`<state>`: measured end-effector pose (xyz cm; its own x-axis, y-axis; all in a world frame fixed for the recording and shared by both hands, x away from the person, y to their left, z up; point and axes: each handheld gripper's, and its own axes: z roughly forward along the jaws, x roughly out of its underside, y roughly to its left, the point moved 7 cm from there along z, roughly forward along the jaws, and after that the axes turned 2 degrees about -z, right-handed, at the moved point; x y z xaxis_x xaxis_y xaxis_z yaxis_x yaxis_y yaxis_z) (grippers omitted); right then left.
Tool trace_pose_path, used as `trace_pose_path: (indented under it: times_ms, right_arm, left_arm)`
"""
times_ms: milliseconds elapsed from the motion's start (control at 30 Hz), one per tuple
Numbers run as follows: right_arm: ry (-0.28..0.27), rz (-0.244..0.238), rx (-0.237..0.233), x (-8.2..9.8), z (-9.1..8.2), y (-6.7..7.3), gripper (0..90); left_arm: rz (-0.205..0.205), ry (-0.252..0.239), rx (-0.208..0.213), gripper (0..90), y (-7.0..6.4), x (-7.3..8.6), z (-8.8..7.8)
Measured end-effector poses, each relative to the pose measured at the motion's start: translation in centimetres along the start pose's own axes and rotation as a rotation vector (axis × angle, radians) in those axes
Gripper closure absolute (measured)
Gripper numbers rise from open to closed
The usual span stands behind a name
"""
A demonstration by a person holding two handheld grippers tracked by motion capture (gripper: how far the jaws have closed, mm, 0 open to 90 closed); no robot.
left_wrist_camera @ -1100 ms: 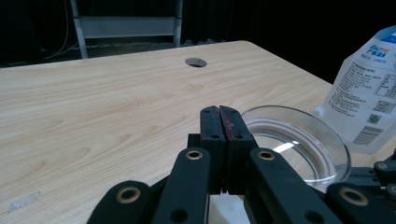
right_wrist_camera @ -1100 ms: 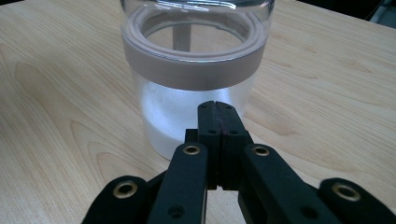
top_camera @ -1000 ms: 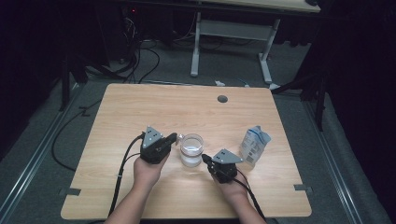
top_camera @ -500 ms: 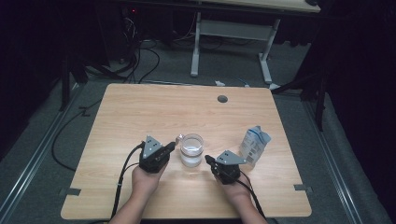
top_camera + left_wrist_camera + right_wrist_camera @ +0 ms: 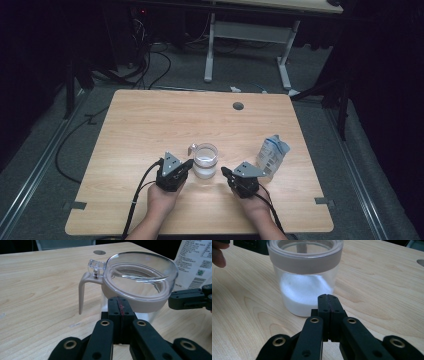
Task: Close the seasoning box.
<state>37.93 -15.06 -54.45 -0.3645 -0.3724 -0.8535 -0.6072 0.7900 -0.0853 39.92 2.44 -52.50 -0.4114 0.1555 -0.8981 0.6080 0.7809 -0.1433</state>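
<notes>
A clear jar (image 5: 205, 161) with a grey rim, a clear hinged lid and a lever handle stands near the front middle of the wooden table (image 5: 150, 120). White powder fills its lower part (image 5: 303, 293). My left gripper (image 5: 188, 164) sits just left of the jar, jaws shut with nothing between them (image 5: 120, 306), tips close to the jar's rim (image 5: 140, 282). To the jar's right my right gripper (image 5: 224, 171) points at the jar, shut and empty (image 5: 328, 300). A white and blue pouch (image 5: 271, 156) stands to the right of the right gripper.
A round cable hole (image 5: 238, 106) lies in the table's far middle. Cables trail from both grippers over the front edge. Behind the table stand a white desk frame (image 5: 250, 45) and floor cables (image 5: 150, 65).
My left gripper has moved down and toward the front edge, staying beside the jar. The right gripper, jar and pouch have kept their places.
</notes>
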Motion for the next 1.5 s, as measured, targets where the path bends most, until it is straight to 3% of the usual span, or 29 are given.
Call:
trace_pose_path:
  times_ms: [467,600,733,900,1167,1233,1333,1500]
  right_arm:
    - [0.002,0.014,0.024,0.4,-0.6,-0.9,89.8]
    - [0.0,0.022,0.029,0.4,-0.8,-1.2,89.8]
    - [-0.011,0.039,0.032,0.2,-1.0,-1.6,89.9]
    - [-0.023,0.071,0.052,-0.5,-0.7,-2.8,89.9]
    - [-0.02,0.045,0.081,-1.9,0.8,-3.3,90.0]
    - [-0.022,0.042,0.082,-2.0,0.9,-3.2,90.0]
    - [-0.033,0.041,0.078,-2.0,0.7,-3.0,90.0]
    - [-0.036,0.019,0.067,-2.0,0.4,-2.1,90.0]
  left_arm:
    - [-0.022,0.0,0.011,90.0,-0.2,-1.4,3.0]
    - [-0.023,-0.01,0.004,90.0,0.1,-1.4,3.0]
    - [-0.012,-0.002,-0.02,89.6,1.3,-0.5,1.3]
    - [0.002,-0.002,-0.072,85.9,3.9,1.0,-2.0]
    - [-0.016,0.003,-0.159,76.7,7.4,3.6,-7.5]
    - [-0.037,0.029,-0.156,73.3,7.9,4.3,-8.2]
    - [-0.027,0.041,-0.187,72.3,8.4,5.3,-8.9]
    - [-0.043,0.042,-0.198,72.0,9.0,6.2,-9.5]
